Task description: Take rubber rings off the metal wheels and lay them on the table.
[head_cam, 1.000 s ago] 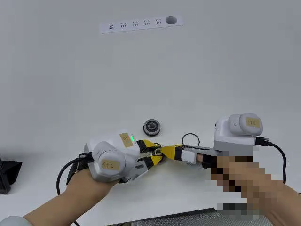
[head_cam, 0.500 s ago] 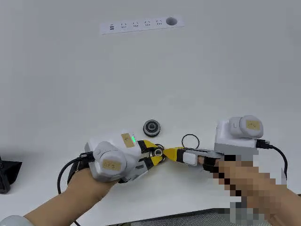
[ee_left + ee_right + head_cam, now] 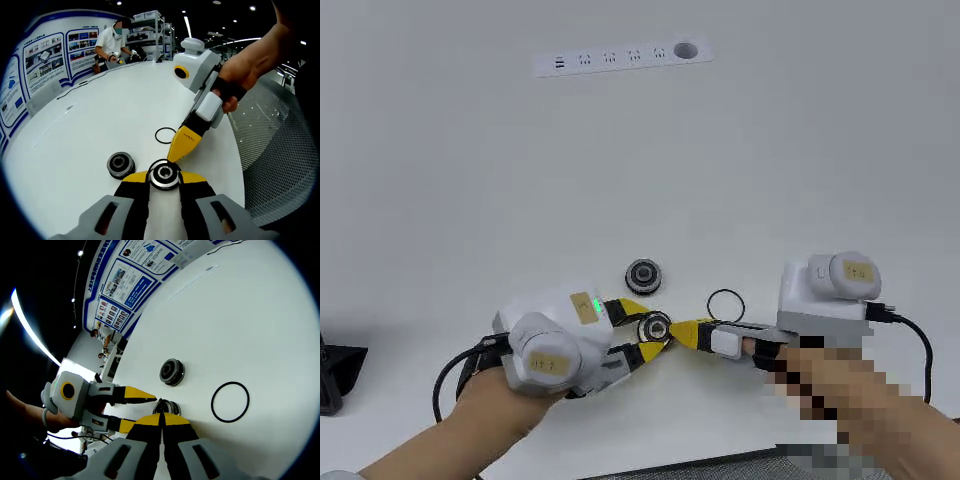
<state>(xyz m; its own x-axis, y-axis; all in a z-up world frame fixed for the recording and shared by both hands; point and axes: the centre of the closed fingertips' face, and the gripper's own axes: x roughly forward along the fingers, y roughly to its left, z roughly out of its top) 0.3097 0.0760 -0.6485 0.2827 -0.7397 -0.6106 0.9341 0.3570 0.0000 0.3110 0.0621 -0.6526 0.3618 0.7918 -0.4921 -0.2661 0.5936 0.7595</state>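
A metal wheel with a black rubber ring on its rim sits between the yellow jaws of my left gripper, which is shut on it. The left gripper view shows the same wheel up close. My right gripper comes in from the right with its jaws together, their tips against the wheel's rim. Whether they pinch the ring I cannot tell. A second wheel with its ring on lies flat just behind. One loose rubber ring lies on the table to the right.
A white power strip lies at the far edge of the white table. A black object sits at the left edge. Cables trail from both grippers toward the near edge. People stand at the far end in the left gripper view.
The right gripper has drawn back a little to the right, and the wheel in the left jaws now shows more fully. The second wheel and the loose ring have not moved.
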